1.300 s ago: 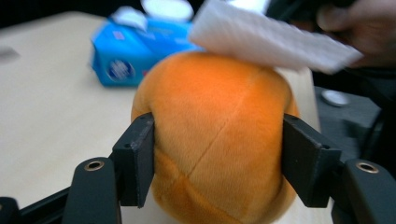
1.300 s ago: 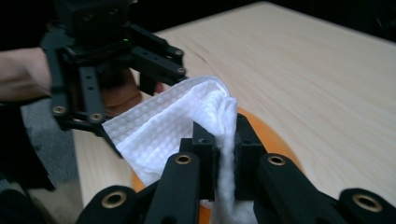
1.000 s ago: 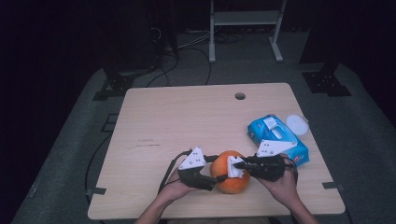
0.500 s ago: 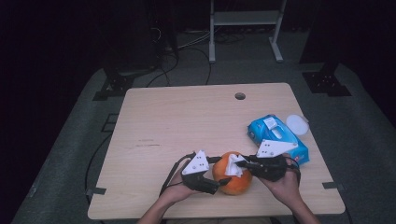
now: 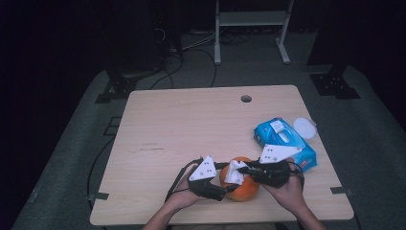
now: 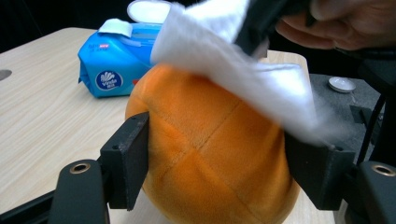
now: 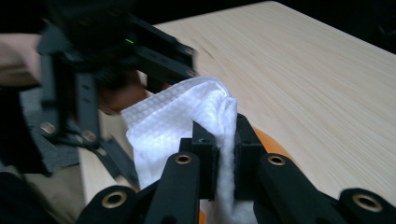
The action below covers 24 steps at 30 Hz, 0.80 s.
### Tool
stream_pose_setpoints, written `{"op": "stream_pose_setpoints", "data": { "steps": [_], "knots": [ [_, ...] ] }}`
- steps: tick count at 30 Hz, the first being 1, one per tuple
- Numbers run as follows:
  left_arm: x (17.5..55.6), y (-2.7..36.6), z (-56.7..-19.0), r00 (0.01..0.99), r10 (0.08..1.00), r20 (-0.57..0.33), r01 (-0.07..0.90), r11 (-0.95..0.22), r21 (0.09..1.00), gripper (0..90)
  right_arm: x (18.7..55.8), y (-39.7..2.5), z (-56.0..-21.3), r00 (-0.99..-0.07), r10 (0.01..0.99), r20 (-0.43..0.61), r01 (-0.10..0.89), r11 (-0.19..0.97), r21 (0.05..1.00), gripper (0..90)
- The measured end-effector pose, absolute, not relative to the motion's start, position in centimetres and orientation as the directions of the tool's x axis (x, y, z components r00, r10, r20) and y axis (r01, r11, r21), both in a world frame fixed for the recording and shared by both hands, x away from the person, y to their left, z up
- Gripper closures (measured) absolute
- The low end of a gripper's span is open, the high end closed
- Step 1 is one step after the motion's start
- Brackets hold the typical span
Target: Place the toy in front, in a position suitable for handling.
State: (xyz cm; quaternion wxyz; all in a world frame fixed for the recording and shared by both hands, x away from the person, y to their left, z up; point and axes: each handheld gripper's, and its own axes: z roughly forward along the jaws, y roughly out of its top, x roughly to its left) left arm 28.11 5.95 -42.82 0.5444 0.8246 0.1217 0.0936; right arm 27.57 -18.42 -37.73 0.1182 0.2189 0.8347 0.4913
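The orange plush ball point(image 5: 242, 184) sits near the front edge of the worktop point(image 5: 191, 120), between the person's two hands. It is soft and round, stitched in panels, with seams crossing its velvety skin; in the left gripper view it bulges a little between the pads that pinch it. The left tongs point(image 5: 229, 188) are clenched on it, one black jaw pressing each flank, so the ball point(image 6: 210, 154) is gripped low and steady. Over its top lies a white wet wipe point(image 5: 234, 172), thin and finely waffled, folded into soft creases. The right tongs point(image 5: 242, 169) are clamped on that wipe point(image 7: 187, 121), its bunched edge squeezed flat between the two black pads, and the cloth is pressed on the ball's crown. Just to the right, near the right hand point(image 5: 287, 191), lies a glossy blue pack of wipes point(image 5: 285, 141) with its flap lid open, and a small white round lid point(image 5: 305, 127) beside it at the worktop's edge. Compared with a second ago, the left tongs have closed in toward the ball, and the wipe has slid slightly leftward across its top.
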Motion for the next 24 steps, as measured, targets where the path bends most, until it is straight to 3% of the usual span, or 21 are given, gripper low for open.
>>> {"op": "stream_pose_setpoints", "data": {
  "steps": [3,8,12,18,22,24],
  "knots": [
    [28.6,6.5,-43.0,0.951,0.308,-0.008,0.130,-0.375,0.918,26.3,28.2,-19.9,-38.4,-0.851,0.522,0.052,0.299,0.402,0.866,81.8],
    [29.2,6.3,-42.9,0.935,0.329,-0.134,0.248,-0.335,0.909,12.2,28.3,-20.2,-39.0,-0.846,0.528,0.080,0.326,0.392,0.860,81.7],
    [28.7,5.9,-42.8,0.938,0.330,-0.110,0.226,-0.338,0.914,20.3,27.7,-19.0,-38.6,-0.861,0.503,0.069,0.306,0.405,0.862,81.7],
    [28.2,5.8,-42.7,0.956,0.294,-0.001,0.117,-0.377,0.919,27.3,27.3,-17.9,-37.9,-0.885,0.464,0.047,0.265,0.417,0.869,81.8],
    [28.7,6.5,-43.1,0.956,0.293,-0.036,0.149,-0.374,0.915,26.1,28.1,-19.3,-38.2,-0.856,0.515,0.043,0.297,0.422,0.856,81.8],
    [29.2,6.8,-43.1,0.951,0.295,-0.097,0.206,-0.363,0.909,20.2,28.7,-20.1,-38.9,-0.848,0.517,0.115,0.356,0.396,0.847,81.8]
  ]
}}
